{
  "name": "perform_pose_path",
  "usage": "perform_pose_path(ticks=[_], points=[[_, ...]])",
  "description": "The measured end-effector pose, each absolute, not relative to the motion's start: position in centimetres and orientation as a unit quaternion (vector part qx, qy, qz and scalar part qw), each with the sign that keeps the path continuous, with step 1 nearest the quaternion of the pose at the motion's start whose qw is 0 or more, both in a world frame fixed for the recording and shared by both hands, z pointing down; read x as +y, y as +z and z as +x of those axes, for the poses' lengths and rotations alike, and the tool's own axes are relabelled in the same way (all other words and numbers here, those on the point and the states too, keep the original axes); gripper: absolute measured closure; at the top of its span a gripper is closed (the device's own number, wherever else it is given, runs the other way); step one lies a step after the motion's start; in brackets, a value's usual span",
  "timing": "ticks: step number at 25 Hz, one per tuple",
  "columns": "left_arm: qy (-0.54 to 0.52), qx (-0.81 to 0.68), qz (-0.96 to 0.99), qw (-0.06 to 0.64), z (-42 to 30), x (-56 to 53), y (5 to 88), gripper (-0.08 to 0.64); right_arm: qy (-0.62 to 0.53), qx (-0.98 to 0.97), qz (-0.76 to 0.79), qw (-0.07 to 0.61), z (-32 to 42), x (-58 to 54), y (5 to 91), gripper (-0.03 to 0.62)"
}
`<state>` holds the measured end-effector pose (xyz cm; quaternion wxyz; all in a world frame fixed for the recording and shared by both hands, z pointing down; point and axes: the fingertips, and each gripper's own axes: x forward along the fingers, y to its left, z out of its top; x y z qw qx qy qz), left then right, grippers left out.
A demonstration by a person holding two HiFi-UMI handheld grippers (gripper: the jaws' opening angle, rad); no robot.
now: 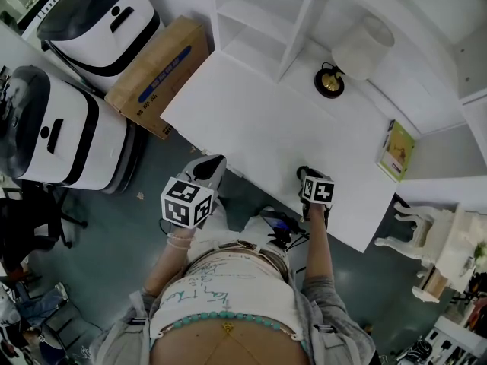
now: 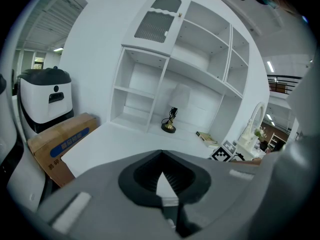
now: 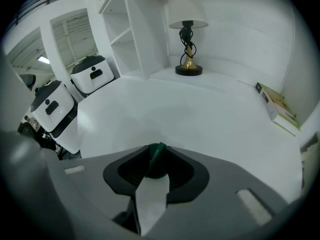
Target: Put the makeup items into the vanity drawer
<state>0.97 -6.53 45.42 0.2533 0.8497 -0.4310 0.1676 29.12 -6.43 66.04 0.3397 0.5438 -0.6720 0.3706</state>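
A white vanity desk (image 1: 259,120) fills the middle of the head view, its top almost bare. A white open shelf unit (image 1: 259,21) stands on its far side. To the desk's left, two white-and-black machines (image 1: 68,139) sit on the dark floor, and a cardboard box (image 1: 156,71) with a blue label is wedged between the nearer machine's neighbour and the desk's end. An ornate white chair (image 1: 426,234) stands off the desk's right end.

On the desk top, a lamp (image 1: 358,52) with a white shade and a gold base stands near the shelf unit. A thin book (image 1: 399,149) with a yellow-green cover lies near the right edge, well apart from the lamp.

The person stands at the desk's front edge. The left gripper (image 1: 215,162) hangs just off that edge over the floor and points toward the shelves. Its jaws meet at the tips, and nothing sits between them. The right gripper (image 1: 307,175) points steeply down at the front part of the desk top. Its jaws stand apart, with white desk showing in the gap. A small, flat, dark green item (image 3: 156,156) stands tilted between their tips; what kind of makeup item it is cannot be told.
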Motion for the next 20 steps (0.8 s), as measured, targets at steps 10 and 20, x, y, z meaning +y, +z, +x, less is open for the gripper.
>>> perform_pose_path(ticks=[10,20], points=[[0.17,-0.433,0.847,0.255,0.9,-6.8,45.7,0.559,0.358,-0.676,0.536,0.358,29.0,-6.3,66.7,0.502],[0.172,-0.422,0.853,0.253,2.2,-7.0,45.7,0.559,0.336,-0.688,0.522,0.377,28.9,-6.2,66.4,0.565]])
